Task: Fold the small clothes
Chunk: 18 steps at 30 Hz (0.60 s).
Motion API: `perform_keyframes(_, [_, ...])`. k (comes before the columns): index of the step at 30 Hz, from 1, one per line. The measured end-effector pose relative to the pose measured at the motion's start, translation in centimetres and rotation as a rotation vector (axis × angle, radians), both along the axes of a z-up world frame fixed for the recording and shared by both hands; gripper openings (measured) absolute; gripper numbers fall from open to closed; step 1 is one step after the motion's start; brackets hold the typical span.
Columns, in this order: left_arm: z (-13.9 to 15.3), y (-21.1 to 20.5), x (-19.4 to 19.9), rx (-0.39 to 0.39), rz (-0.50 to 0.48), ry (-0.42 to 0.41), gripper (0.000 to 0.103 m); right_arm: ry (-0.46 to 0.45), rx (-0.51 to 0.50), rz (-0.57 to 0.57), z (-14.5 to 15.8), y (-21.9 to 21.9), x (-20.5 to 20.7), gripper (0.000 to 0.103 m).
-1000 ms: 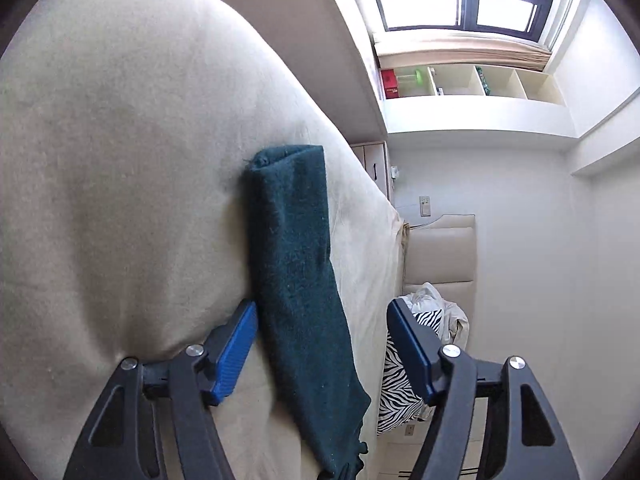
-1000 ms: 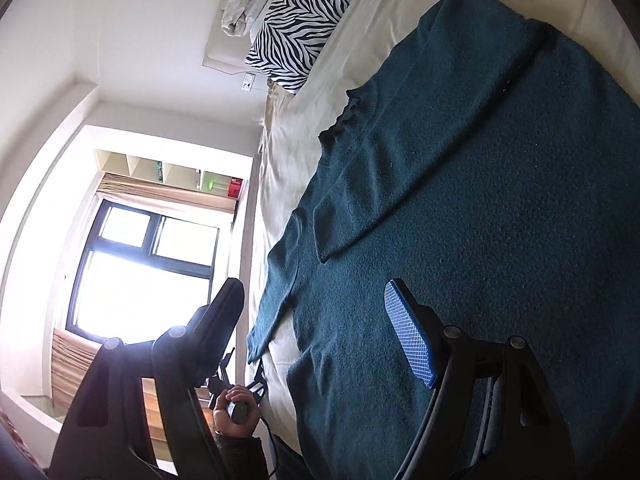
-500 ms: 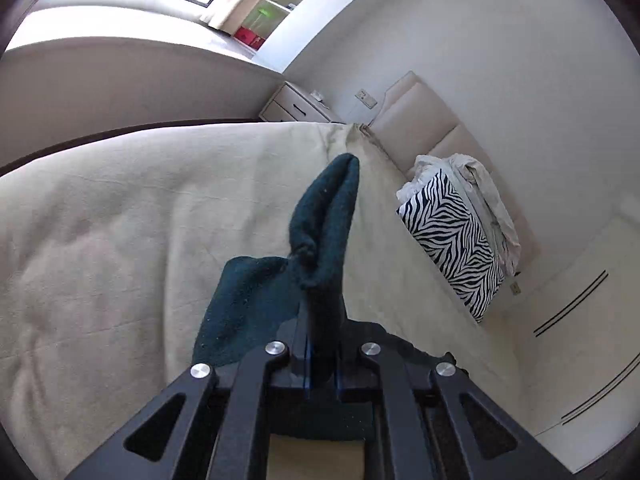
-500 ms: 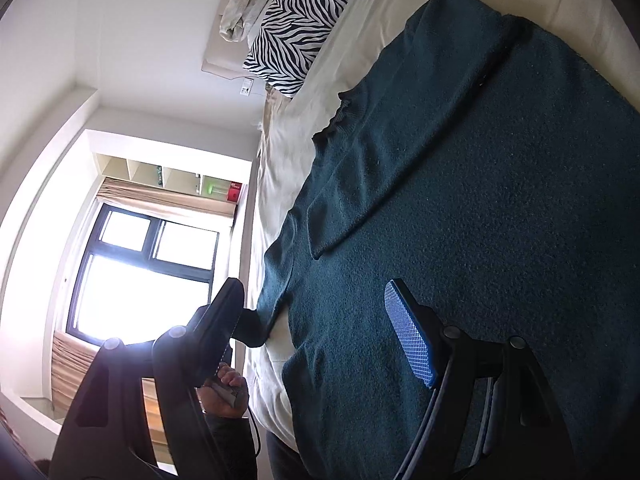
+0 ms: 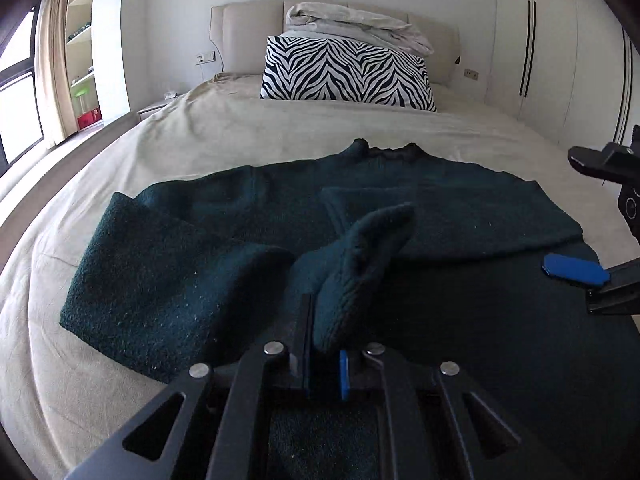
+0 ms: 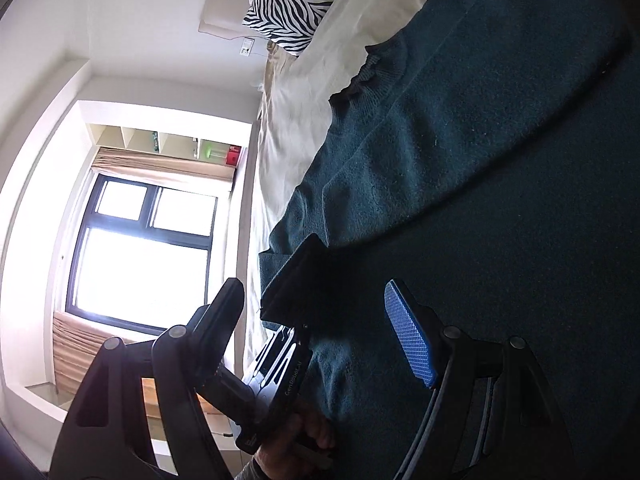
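A dark green knit sweater (image 5: pixel 460 196) lies spread on the beige bed sheet (image 5: pixel 200 136), neck toward the headboard. My left gripper (image 5: pixel 326 364) is shut on the cuff end of the sweater's left sleeve (image 5: pixel 356 264) and holds it over the sweater's body, so the sleeve (image 5: pixel 160 276) bends inward. The sweater (image 6: pixel 500 200) fills the right wrist view. My right gripper (image 6: pixel 320 328) is open and empty above its lower part. The right gripper also shows at the edge of the left wrist view (image 5: pixel 576 272).
A zebra-striped pillow (image 5: pixel 348 72) and a crumpled white cover (image 5: pixel 352 24) lie by the padded headboard (image 5: pixel 244 36). A window (image 6: pixel 144 248) and shelves (image 6: pixel 168 144) are on the left side. White wardrobe doors (image 5: pixel 560 52) stand on the right.
My left gripper closed on the sleeve end, lifted it and swung it in over the sweater's body. My right gripper stayed open over the sweater, shifting slightly.
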<state>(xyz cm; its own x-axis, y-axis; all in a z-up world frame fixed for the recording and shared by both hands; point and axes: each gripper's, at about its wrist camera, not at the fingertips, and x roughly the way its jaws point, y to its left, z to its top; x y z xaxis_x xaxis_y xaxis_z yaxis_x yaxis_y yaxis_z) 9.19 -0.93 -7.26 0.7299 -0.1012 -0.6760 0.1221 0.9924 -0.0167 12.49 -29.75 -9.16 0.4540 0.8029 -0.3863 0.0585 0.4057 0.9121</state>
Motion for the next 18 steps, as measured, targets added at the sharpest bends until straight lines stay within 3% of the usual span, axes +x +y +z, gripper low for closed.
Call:
perform_keyframes(5, [0.5,-0.5,-0.6,0.043,0.0,-0.034,0.012,0.079,-0.039,0.12,-1.2,5.7,4.4,0.073])
perform_keyframes(9, [0.3,-0.6,-1.0,0.05,-0.002,-0.039,0.012,0.115,-0.003,0.174,-1.6,8.7,6.3,0.071])
perform_keyframes(10, [0.3,-0.6,-1.0,0.049,-0.003,-0.039,0.012,0.11,-0.022,0.203,-1.4,9.5,6.5,0.067])
perform_keyframes(13, [0.5,-0.2,-1.0,0.037,0.003,-0.044,0.012,0.11,-0.1,0.29,-1.5,11.7,6.8,0.033])
perform_keyframes(15, [0.5,0.1,-1.0,0.019,0.004,-0.046,0.012,0.115,-0.122,0.29,-1.8,11.7,7.0,0.025])
perform_keyframes(16, [0.5,0.2,-1.0,0.009,0.003,-0.051,0.014,0.112,-0.143,0.286,-1.8,11.6,7.0,0.01])
perform_keyframes(18, [0.8,0.7,-1.3,-0.024,-0.002,-0.065,0.027,0.095,-0.17,0.274,-1.4,11.0,6.9,0.008])
